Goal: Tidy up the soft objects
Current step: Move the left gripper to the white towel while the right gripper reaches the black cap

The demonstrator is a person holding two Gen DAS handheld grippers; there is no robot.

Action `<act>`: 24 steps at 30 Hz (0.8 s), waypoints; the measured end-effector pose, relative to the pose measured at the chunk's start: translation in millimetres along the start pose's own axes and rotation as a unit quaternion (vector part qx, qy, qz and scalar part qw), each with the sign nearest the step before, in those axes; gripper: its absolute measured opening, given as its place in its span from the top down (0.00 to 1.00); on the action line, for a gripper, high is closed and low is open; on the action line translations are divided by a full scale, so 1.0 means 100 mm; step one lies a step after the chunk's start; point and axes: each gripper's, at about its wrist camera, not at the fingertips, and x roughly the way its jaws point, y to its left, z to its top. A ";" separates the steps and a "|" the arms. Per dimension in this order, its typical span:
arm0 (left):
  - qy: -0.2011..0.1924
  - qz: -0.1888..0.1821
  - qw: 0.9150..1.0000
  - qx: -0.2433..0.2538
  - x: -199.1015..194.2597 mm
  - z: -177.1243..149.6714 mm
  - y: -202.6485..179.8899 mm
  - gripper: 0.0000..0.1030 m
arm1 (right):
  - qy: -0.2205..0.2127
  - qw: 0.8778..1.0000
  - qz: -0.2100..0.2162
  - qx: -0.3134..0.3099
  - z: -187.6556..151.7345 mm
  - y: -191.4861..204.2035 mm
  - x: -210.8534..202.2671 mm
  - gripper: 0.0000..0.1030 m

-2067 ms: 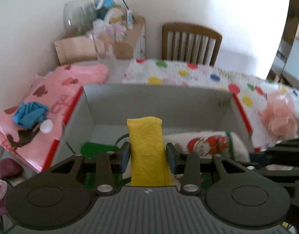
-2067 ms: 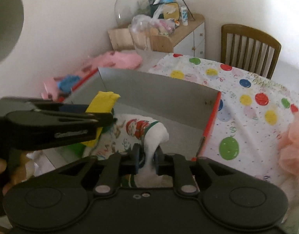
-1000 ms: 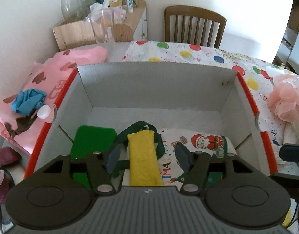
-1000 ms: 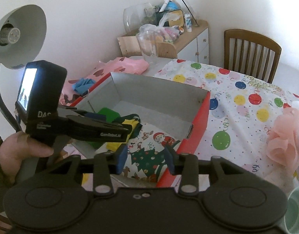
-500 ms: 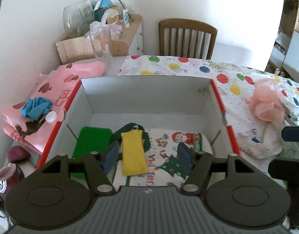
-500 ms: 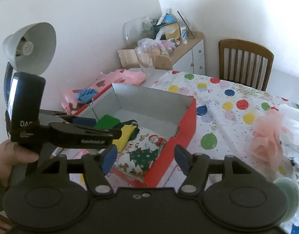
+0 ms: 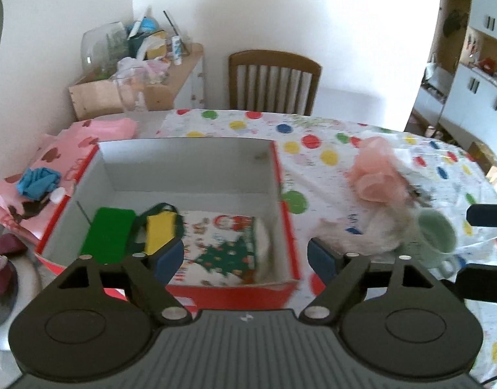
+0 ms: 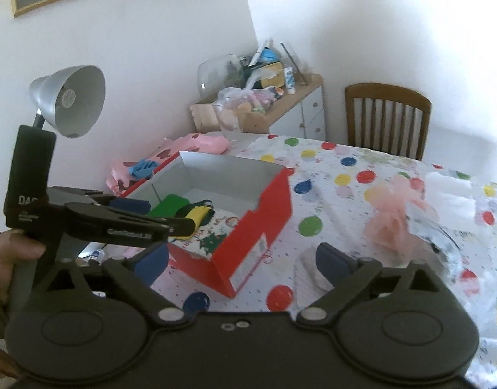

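A red box (image 7: pixel 284 233) with a white inside holds a green sponge (image 7: pixel 107 235), a yellow cloth (image 7: pixel 160 230) on a dark green band, and a Christmas-print cloth (image 7: pixel 227 246). The box also shows in the right wrist view (image 8: pixel 258 227). My left gripper (image 7: pixel 245 259) is open and empty, above the box's near edge. My right gripper (image 8: pixel 242 261) is open and empty, above the tablecloth right of the box. A pink mesh puff (image 7: pixel 375 175) and a white fluffy cloth (image 7: pixel 362 233) lie on the table to the right; the puff also shows in the right wrist view (image 8: pixel 394 214).
A pale green mug (image 7: pixel 438 233) stands right of the fluffy cloth. Pink paper with a blue cloth (image 7: pixel 37 181) lies left of the box. A wooden chair (image 7: pixel 272 82) and a cluttered cabinet (image 7: pixel 144 74) are behind the table. A desk lamp (image 8: pixel 70 100) stands at left.
Both grippers let go of their cloths inside the box, opened wide and pulled back and up. The yellow and Christmas cloths now lie in the box.
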 end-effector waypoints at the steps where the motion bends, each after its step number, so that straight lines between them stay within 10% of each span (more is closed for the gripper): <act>1: -0.001 -0.005 1.000 -0.001 -0.02 -0.01 -0.05 0.17 | -0.002 1.000 -0.003 0.004 -0.03 -0.04 -0.05 0.05; 24: 0.026 -0.086 0.996 0.015 0.27 -0.31 -1.09 0.02 | 0.041 0.993 -0.106 0.036 -0.93 -0.91 -0.58 0.05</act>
